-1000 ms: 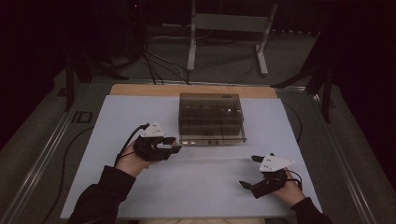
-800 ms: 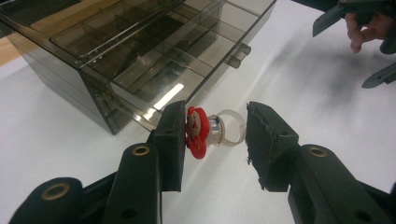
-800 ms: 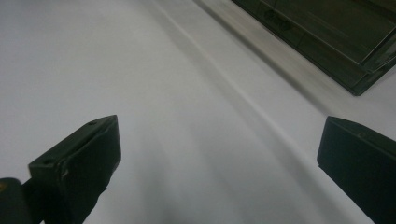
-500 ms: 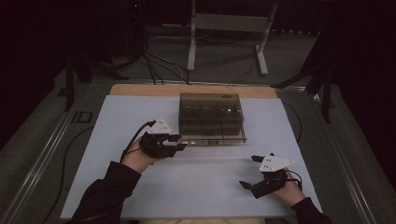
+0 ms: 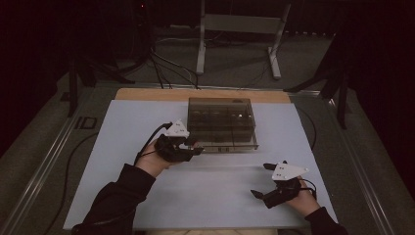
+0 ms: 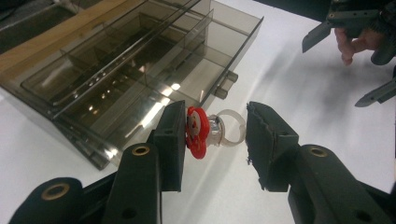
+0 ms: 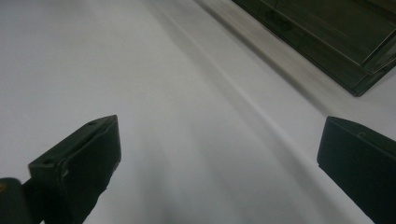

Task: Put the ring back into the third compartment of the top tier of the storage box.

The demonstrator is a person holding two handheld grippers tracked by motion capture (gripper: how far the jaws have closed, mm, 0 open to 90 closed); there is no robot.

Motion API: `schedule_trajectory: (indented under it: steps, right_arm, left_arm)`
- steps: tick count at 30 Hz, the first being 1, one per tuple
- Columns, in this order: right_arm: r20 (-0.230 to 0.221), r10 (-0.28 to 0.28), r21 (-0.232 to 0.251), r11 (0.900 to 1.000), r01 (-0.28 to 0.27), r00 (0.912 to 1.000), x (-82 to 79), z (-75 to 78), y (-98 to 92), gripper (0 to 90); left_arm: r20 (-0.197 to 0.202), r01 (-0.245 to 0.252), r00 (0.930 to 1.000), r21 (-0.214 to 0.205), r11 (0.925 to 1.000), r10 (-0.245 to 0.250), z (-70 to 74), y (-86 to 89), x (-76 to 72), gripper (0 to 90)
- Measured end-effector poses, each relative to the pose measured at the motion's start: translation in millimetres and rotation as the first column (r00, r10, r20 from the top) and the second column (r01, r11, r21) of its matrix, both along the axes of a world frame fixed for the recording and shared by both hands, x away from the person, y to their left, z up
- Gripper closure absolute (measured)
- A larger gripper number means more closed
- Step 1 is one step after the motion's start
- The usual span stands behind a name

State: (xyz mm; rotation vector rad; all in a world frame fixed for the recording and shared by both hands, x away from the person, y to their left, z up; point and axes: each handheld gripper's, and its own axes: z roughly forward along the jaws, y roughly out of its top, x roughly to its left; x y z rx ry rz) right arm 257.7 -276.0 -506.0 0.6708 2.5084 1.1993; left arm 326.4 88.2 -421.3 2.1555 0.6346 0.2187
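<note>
A toy ring with a red figure on a clear band [image 6: 200, 131] sits between the jaws of my left gripper [image 6: 215, 126], which is shut on it. The red figure lies against one pad and the band reaches toward the other. In the high view my left gripper [image 5: 195, 148] hovers at the front left corner of a smoky clear compartment box [image 5: 222, 122]. The box [image 6: 140, 60] has several dividers and small hinge knobs on its front edge. My right gripper [image 5: 259, 180] rests low on the white sheet at the front right, open with nothing between its jaws [image 7: 219, 140].
The white sheet [image 5: 122, 161] covers a wooden table [image 5: 147, 94] with metal rails along both sides. Cables trail from the left gripper over the sheet. A metal stand [image 5: 235, 29] and more cables lie on the floor beyond the table. A corner of the box [image 7: 336, 37] is in the right gripper view.
My left hand has carried the ring to the right and slightly away from the person, closer to the box's front left corner. The right hand has stayed put.
</note>
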Motion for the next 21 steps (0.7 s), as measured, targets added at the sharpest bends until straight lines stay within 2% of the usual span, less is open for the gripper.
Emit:
schedule_trajectory:
  steps: [5,18,21]
  right_arm:
    - [-0.001,0.003,-0.002,1.0000,-0.003,1.0000,-0.2,-0.2,0.7,0.0]
    - [0.004,0.010,0.004,0.9999,-0.010,0.9999,-0.3,0.1,1.0,0.0]
    - [0.002,0.014,-0.007,0.9999,-0.014,0.9999,-0.7,-0.7,2.3,0.0]
  left_arm:
    - [-0.001,0.008,1.0000,0.003,1.0000,-0.008,2.5,-5.6,3.5,59.1]
    - [-0.009,0.024,0.9997,-0.020,0.9995,-0.024,2.3,-27.5,14.7,59.1]
    - [-0.012,0.029,0.9995,-0.018,0.9994,-0.029,1.6,-32.6,16.7,59.0]
